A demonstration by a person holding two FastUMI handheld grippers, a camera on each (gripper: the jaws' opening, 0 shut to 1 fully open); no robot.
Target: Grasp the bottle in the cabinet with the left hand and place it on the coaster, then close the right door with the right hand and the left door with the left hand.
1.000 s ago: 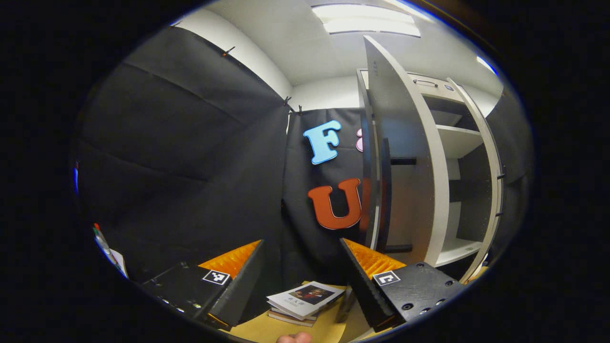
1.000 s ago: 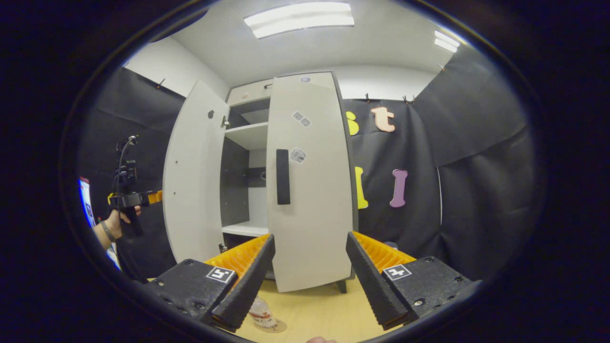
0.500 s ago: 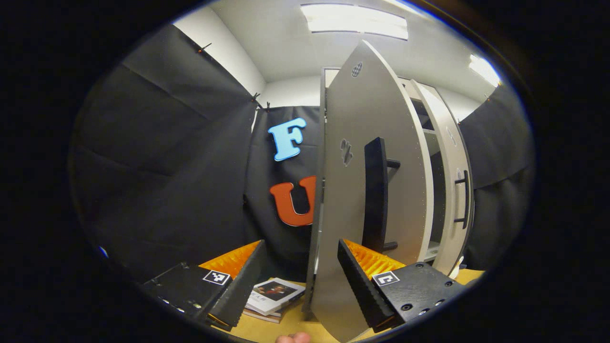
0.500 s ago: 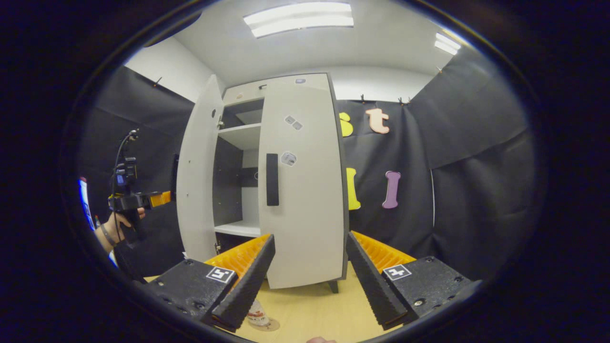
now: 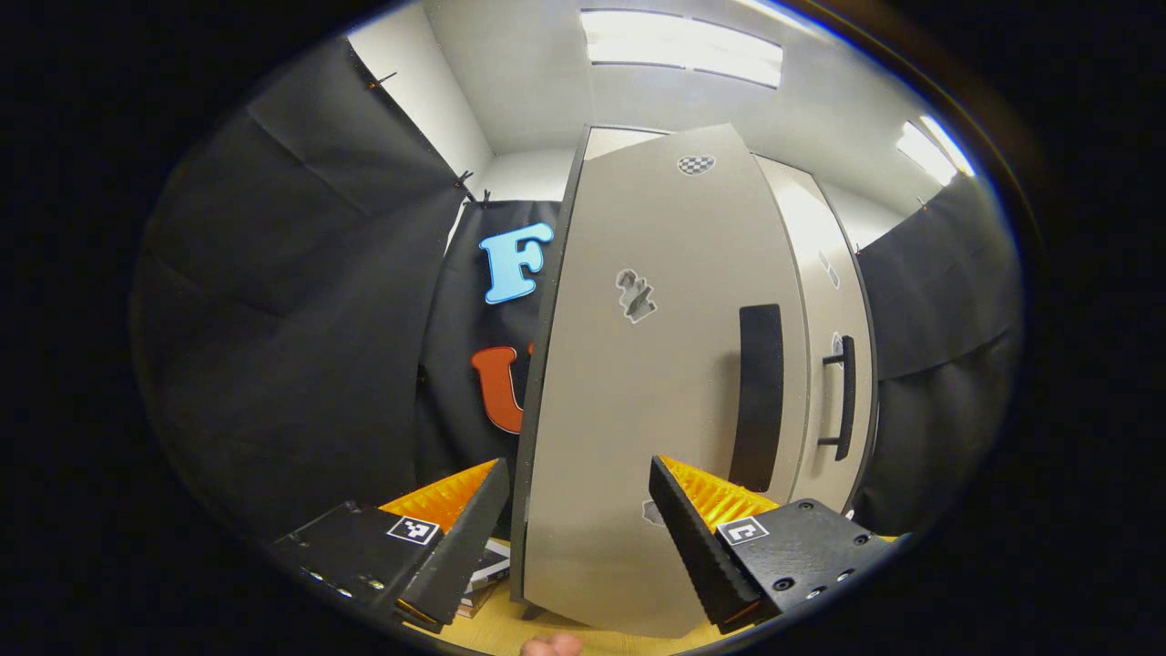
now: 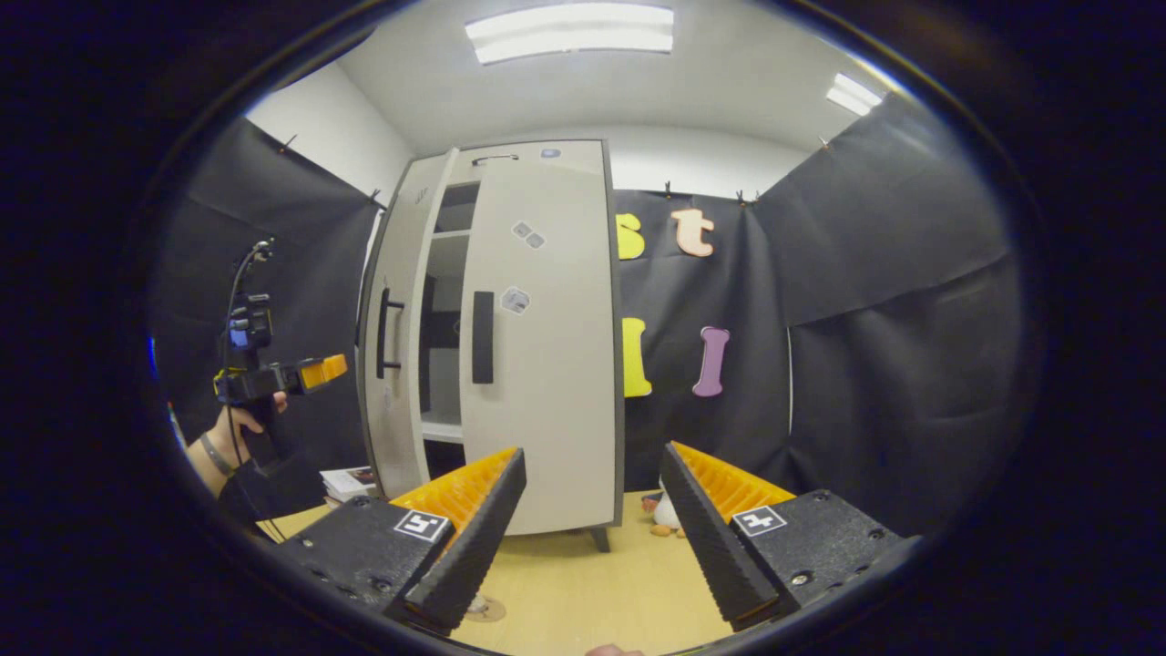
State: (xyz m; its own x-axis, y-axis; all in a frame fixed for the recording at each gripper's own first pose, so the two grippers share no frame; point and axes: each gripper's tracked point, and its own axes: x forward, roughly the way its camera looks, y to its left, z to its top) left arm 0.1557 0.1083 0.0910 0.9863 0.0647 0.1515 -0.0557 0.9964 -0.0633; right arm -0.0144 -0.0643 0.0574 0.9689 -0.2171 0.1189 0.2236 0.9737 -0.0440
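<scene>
Two flat pale doors front the tall cabinet. The right door lies flush, while the left door stands slightly ajar, each bearing a long dark bar handle. Left tool gapes wide before the smooth left door panel, gripping nothing. Right tool also spreads wide, empty, above the yellowish wooden counter. A round coaster lies there; whether the bottle stands on it I cannot tell.
</scene>
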